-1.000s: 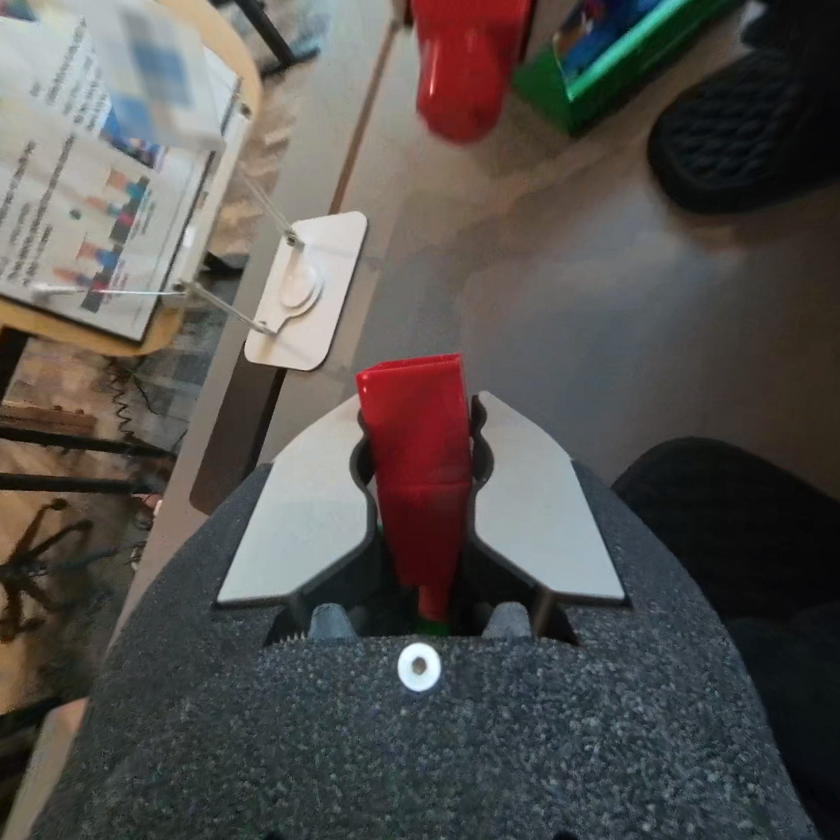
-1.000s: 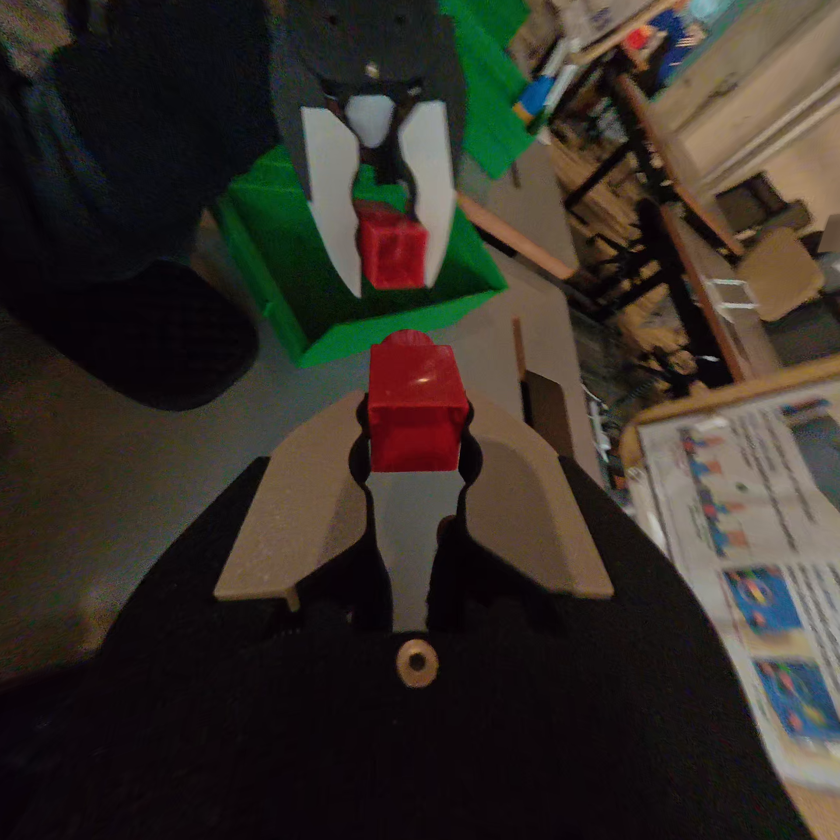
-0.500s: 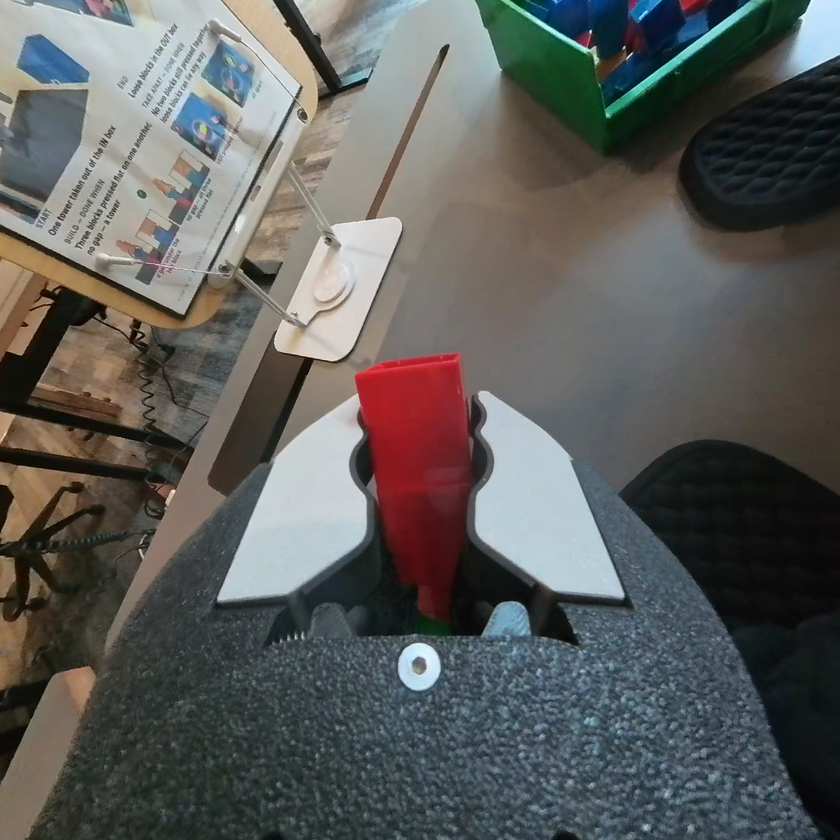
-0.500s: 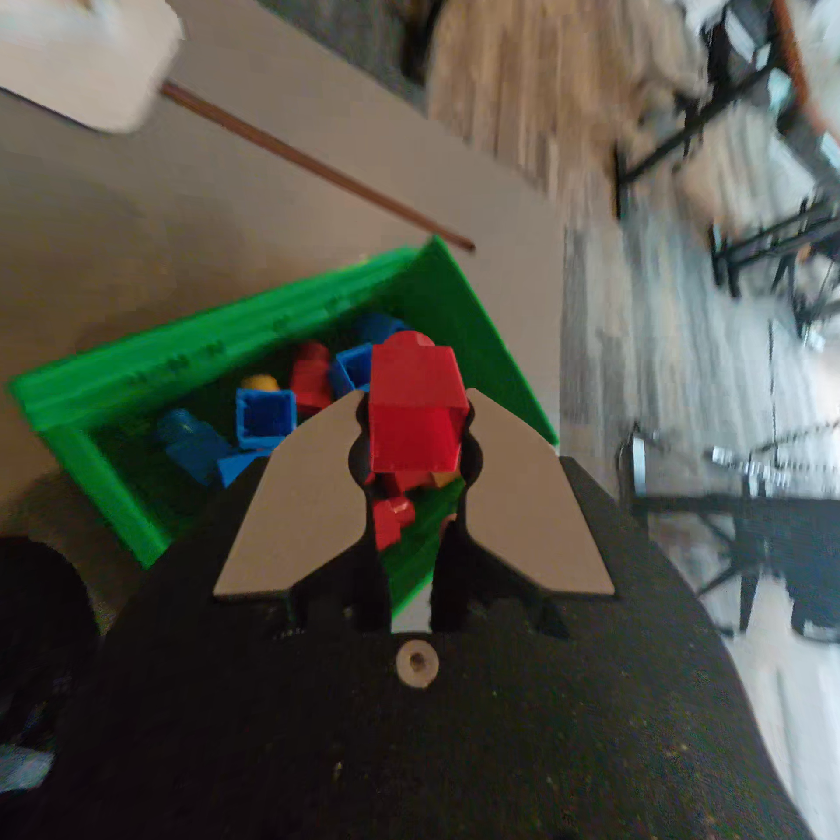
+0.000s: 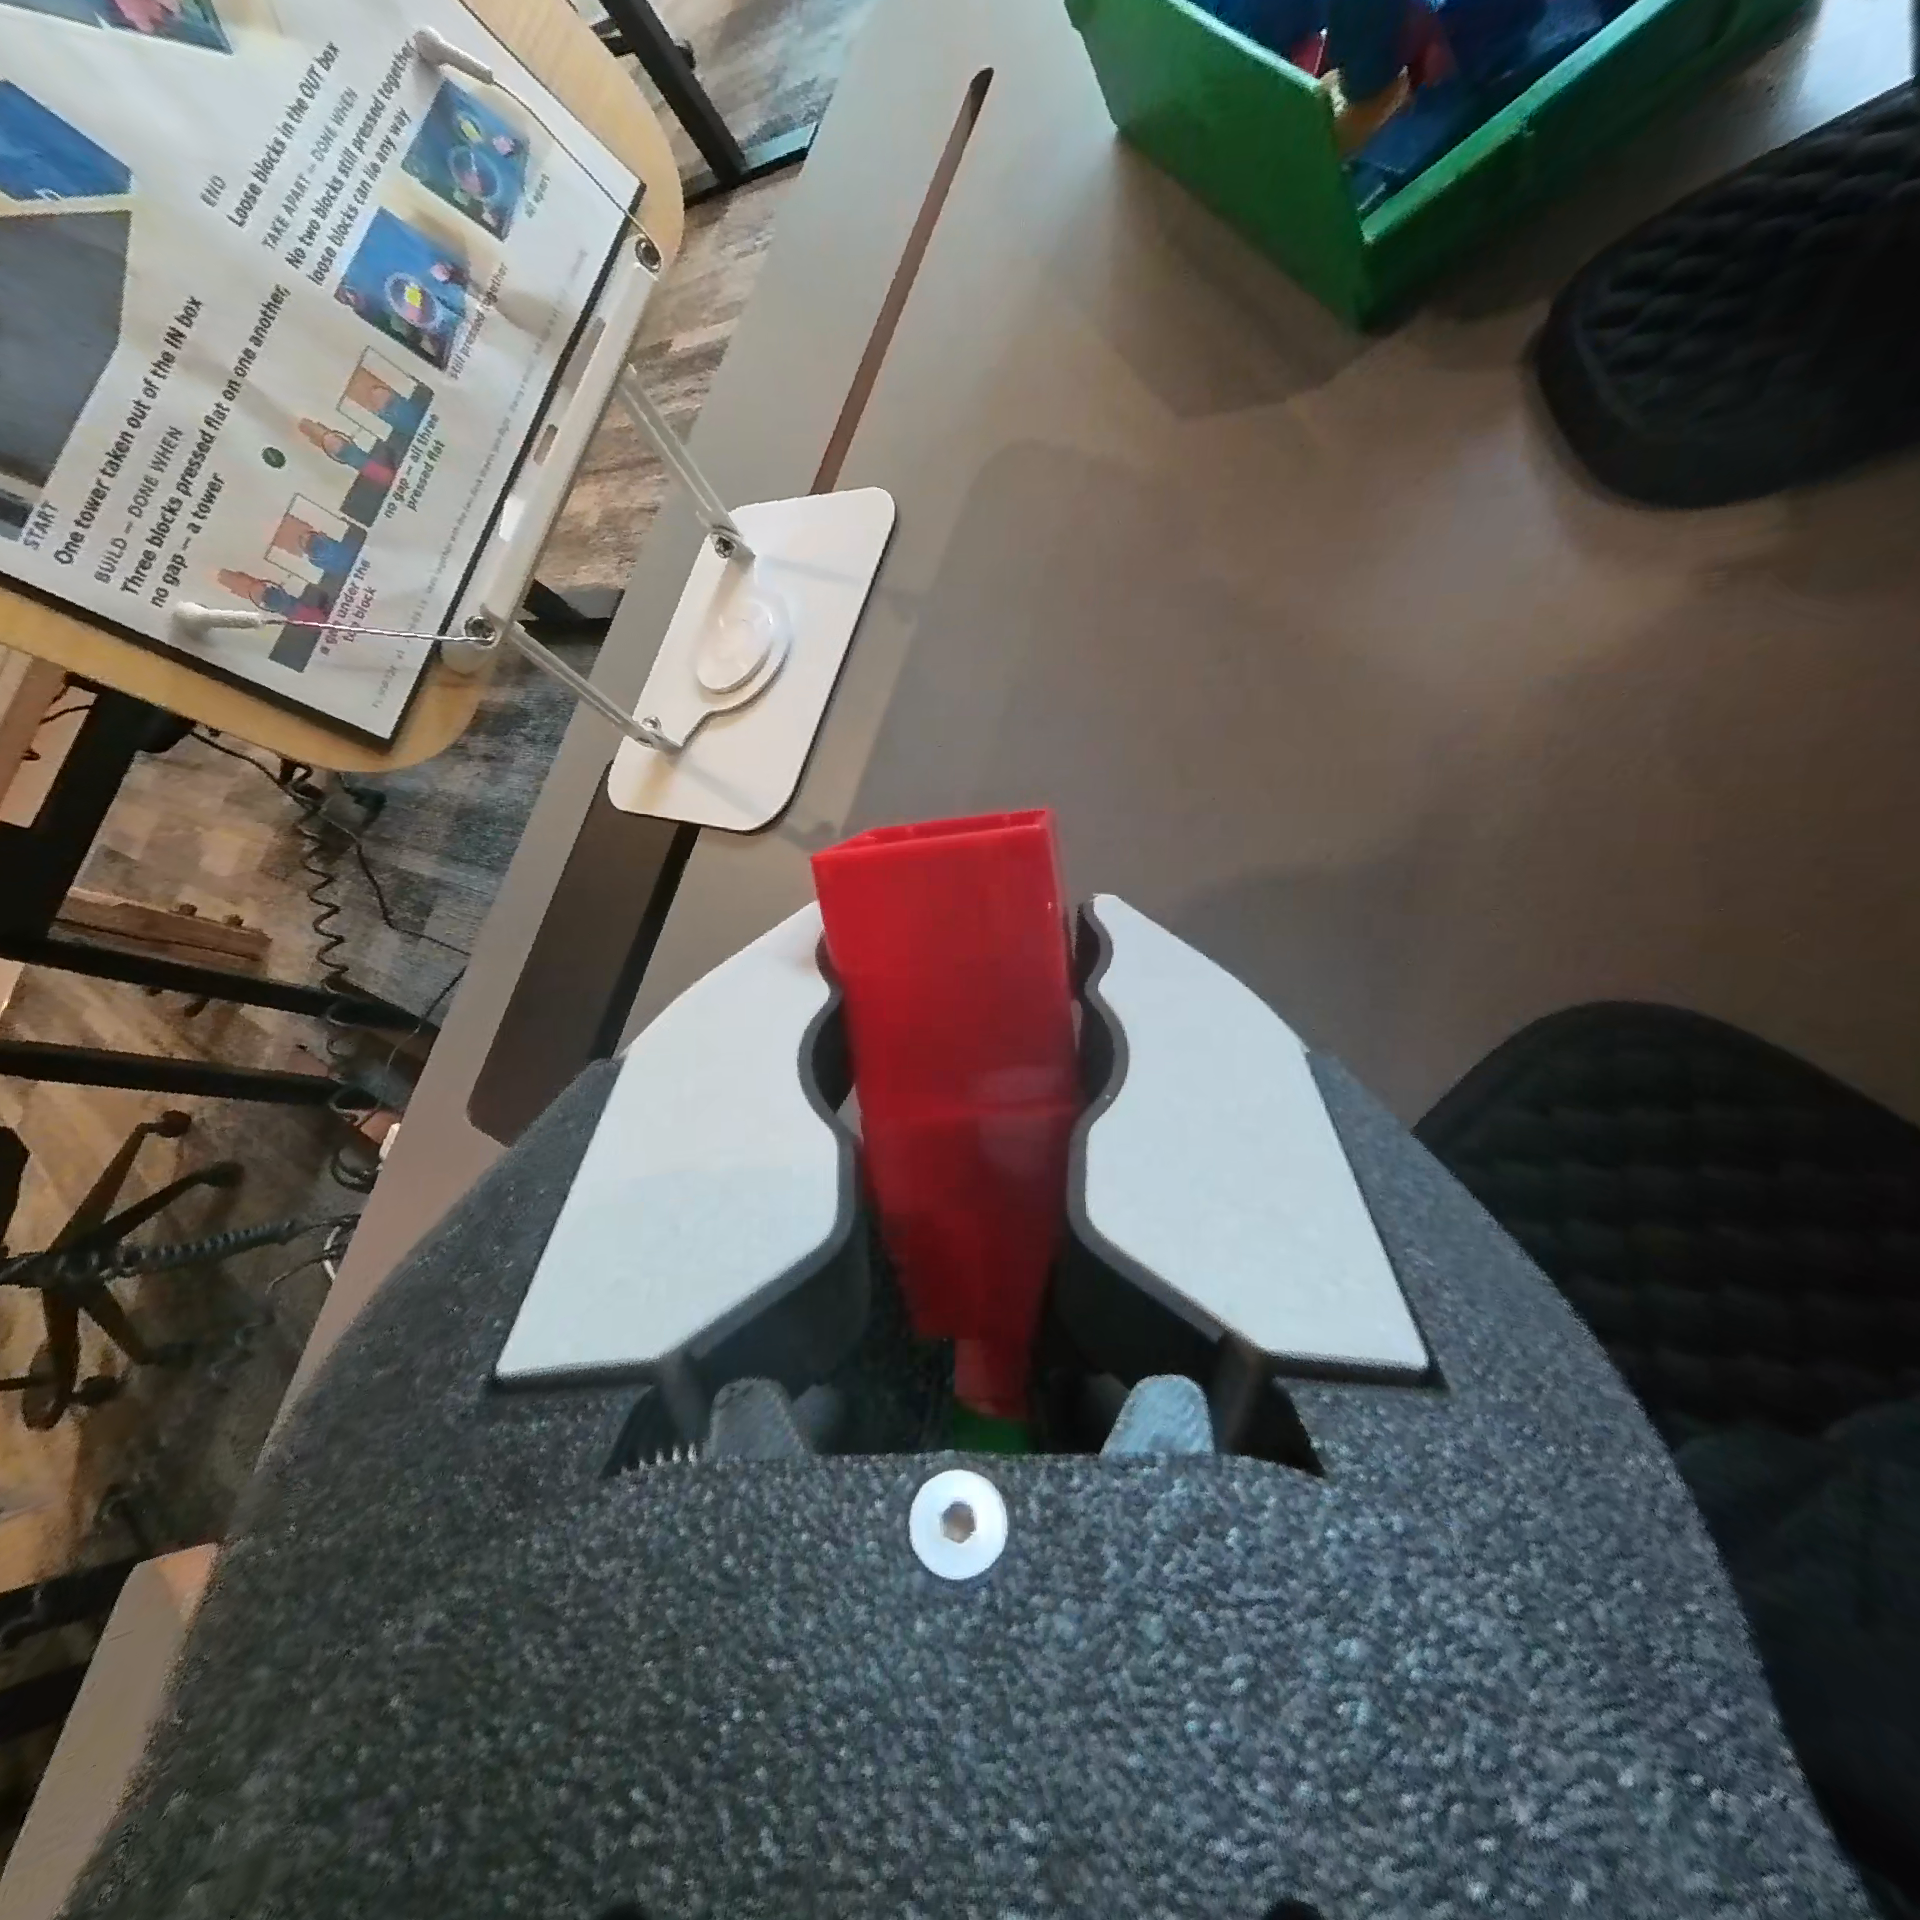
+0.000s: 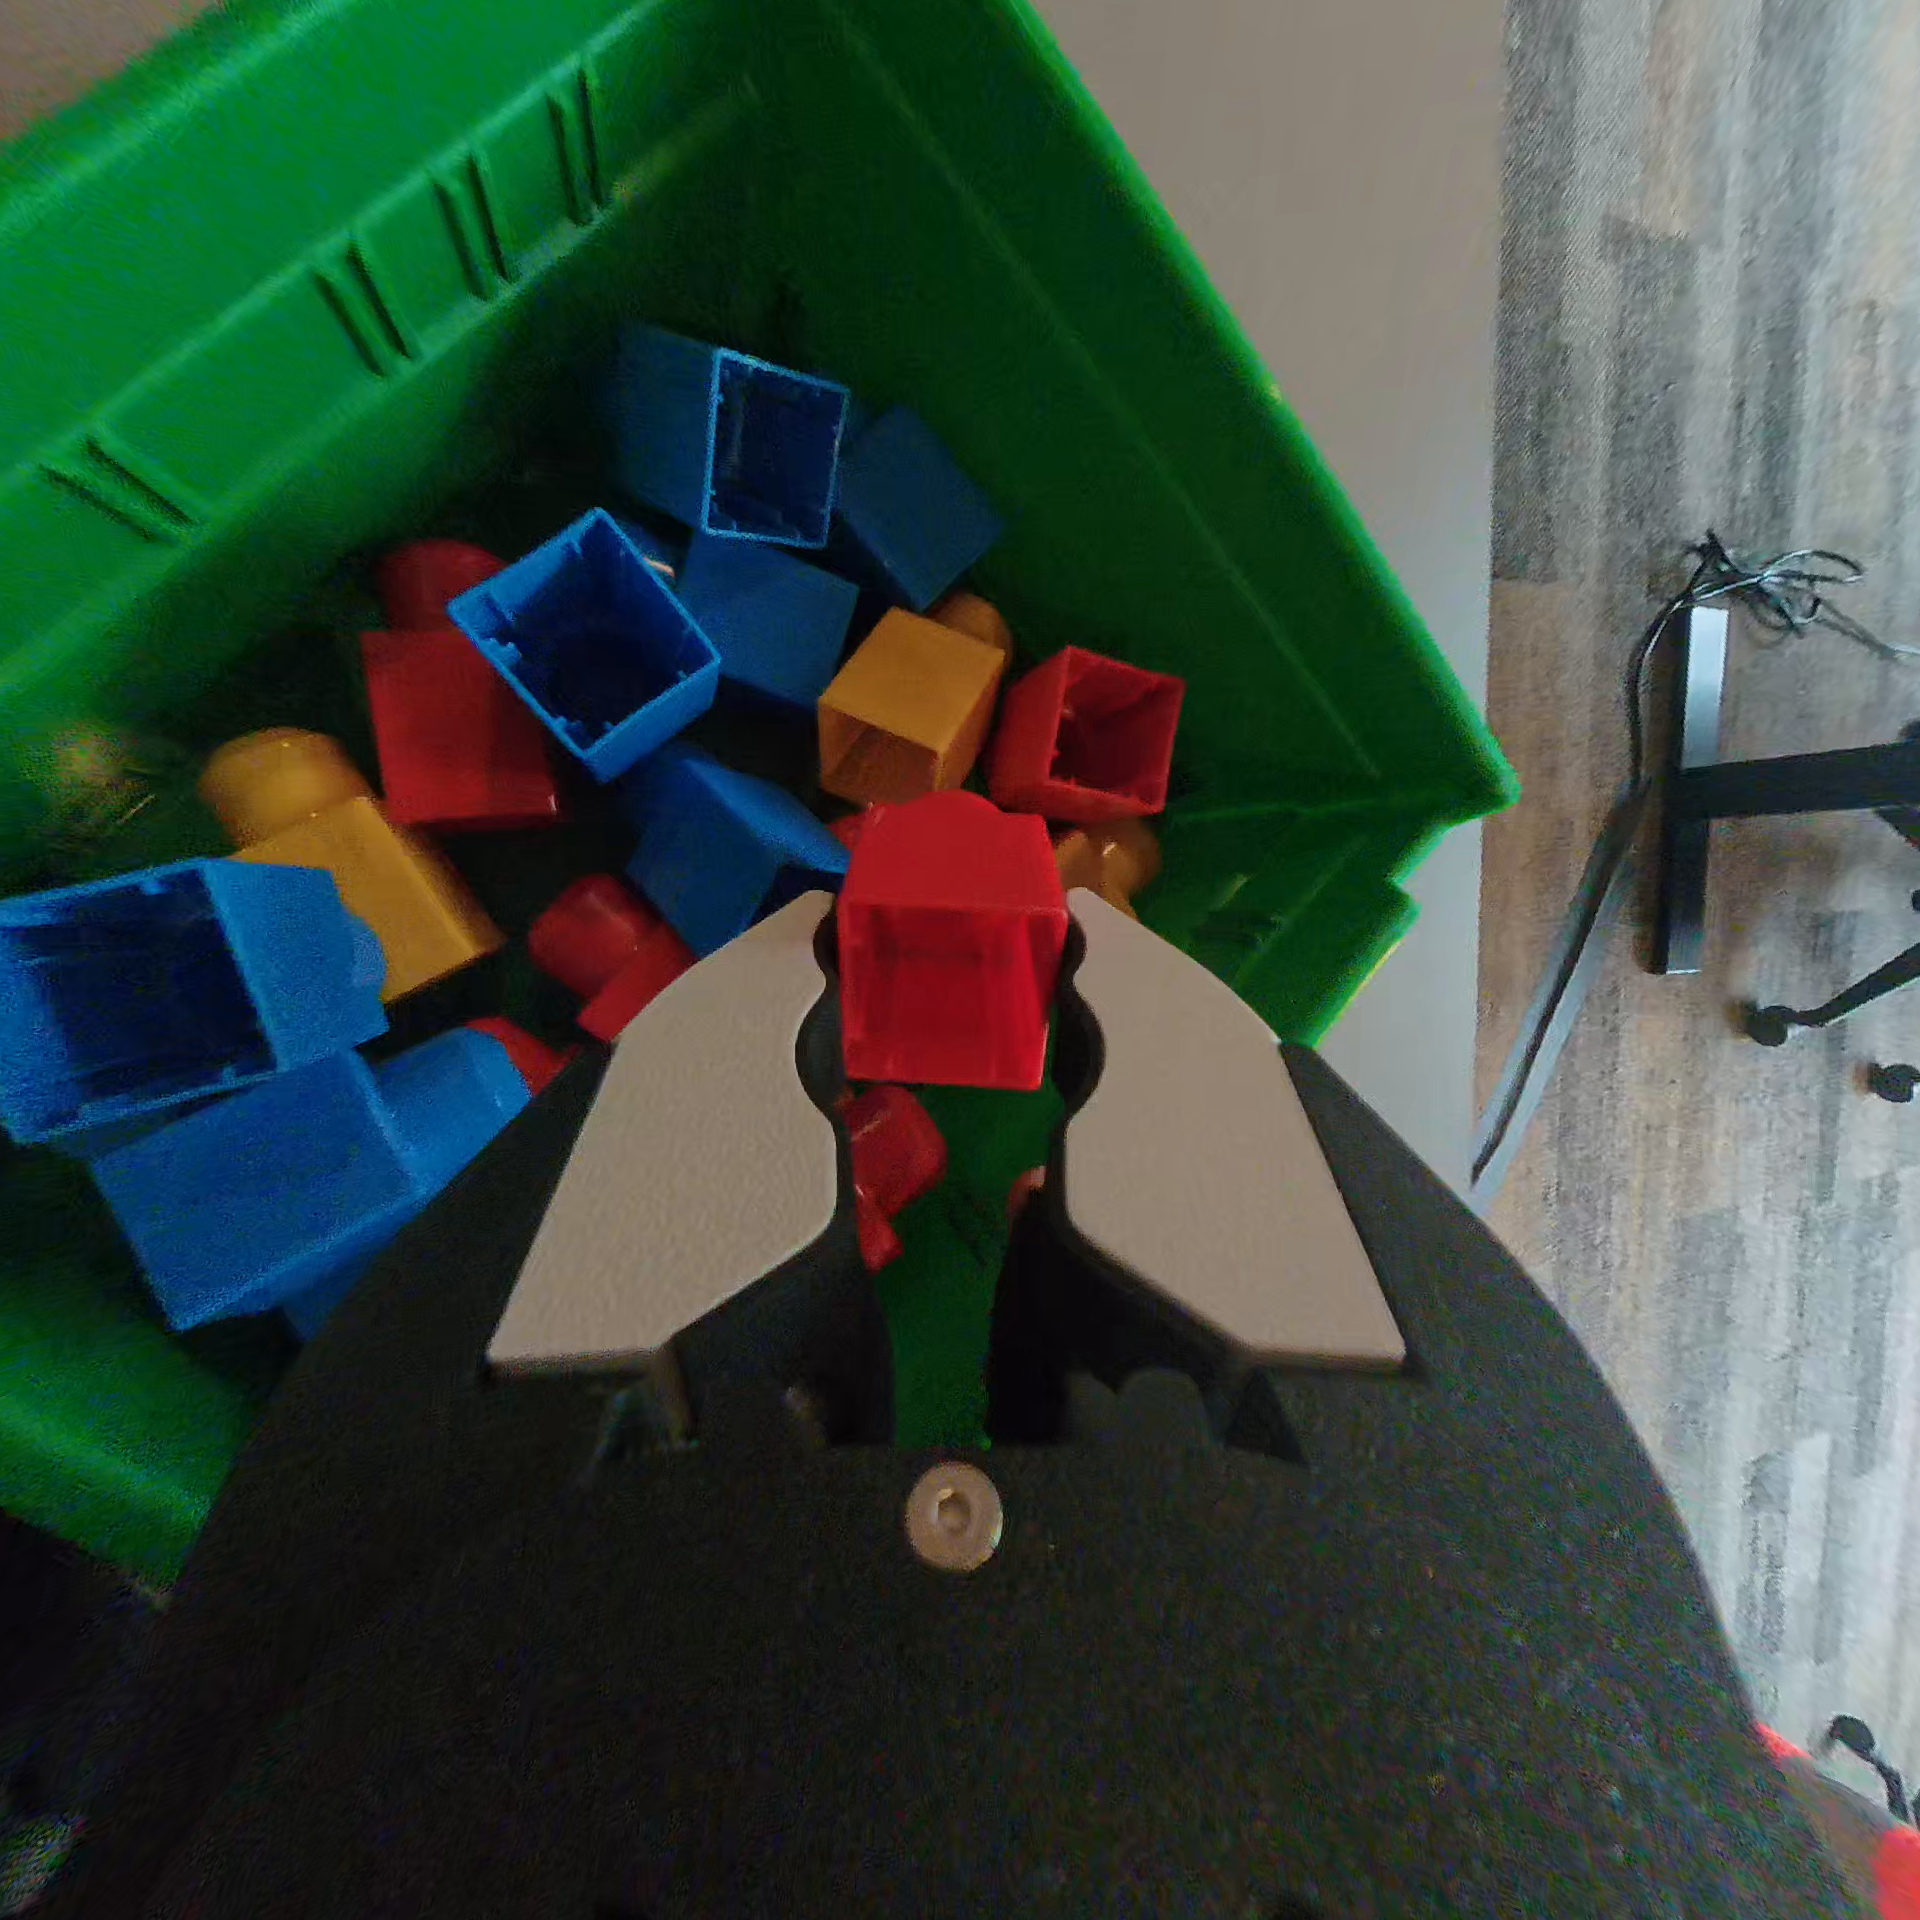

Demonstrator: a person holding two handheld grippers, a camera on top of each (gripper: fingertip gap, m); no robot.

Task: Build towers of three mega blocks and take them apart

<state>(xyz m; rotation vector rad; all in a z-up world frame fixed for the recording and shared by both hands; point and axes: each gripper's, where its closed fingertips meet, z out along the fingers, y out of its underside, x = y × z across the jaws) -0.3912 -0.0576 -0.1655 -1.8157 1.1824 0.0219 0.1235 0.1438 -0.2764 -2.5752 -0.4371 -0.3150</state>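
1. Right gripper pinches a single red mega block between its grey fingers, stud pointing away, and now hangs over the green bin of loose blocks. A second ago it faced the left gripper above the table; half a second ago the bin was only coming into view.
2. Left gripper is clamped on a red block stack, its open base pointing forward, with a sliver of green showing at the rear end. Its grip looks unchanged over the last second, but the view has swung so the bin's corner now shows at top right.
3. My reading: one red block has just been pulled off the tower, and dropping it among the blue, yellow and red blocks is the step in hand; the left piece looks still to be split.
4. Writing: an instruction sheet with printed text and small pictures sits on a stand at the table edge. No brand marks show on the blocks or bin.
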